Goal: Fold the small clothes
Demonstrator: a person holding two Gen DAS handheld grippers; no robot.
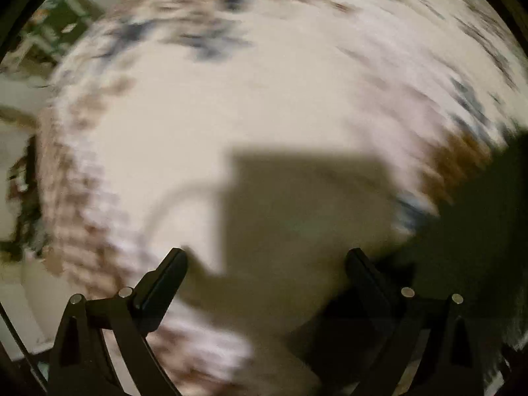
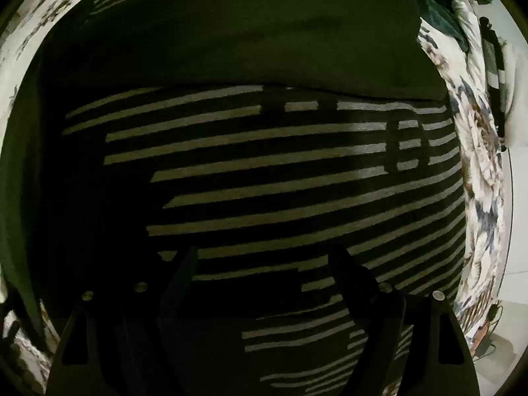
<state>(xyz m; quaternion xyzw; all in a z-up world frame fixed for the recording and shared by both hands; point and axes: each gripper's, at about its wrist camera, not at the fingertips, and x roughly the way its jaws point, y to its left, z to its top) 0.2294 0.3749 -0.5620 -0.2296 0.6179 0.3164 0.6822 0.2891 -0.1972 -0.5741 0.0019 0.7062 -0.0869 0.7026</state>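
I take the striped garment (image 2: 264, 178) as my landmark. It lies flat on a flower-printed bedsheet (image 2: 478, 171), directly under my right gripper (image 2: 264, 264), with its pale stripes running across that camera's view from side to side. Along its far edge a plain dark panel (image 2: 231, 39) lies across it, looking like a part already folded over, though I can't be sure of that.

My right gripper hangs above the stripes with its jaws spread wide and nothing between them; whether the fingertips touch the cloth I can't tell in the gloom.

My left gripper (image 1: 267, 264) is also released and empty, and it looks down at bare bedsheet (image 1: 264, 99), badly blurred. The only dark cloth (image 1: 478, 231) in its view sits at the right edge, beyond the right-hand finger. So the garment lies off to the right of my left gripper, while my right is already over it.

I judge the right hand is the nearer one for the next fold, and any fold should be made across the stripes' run.
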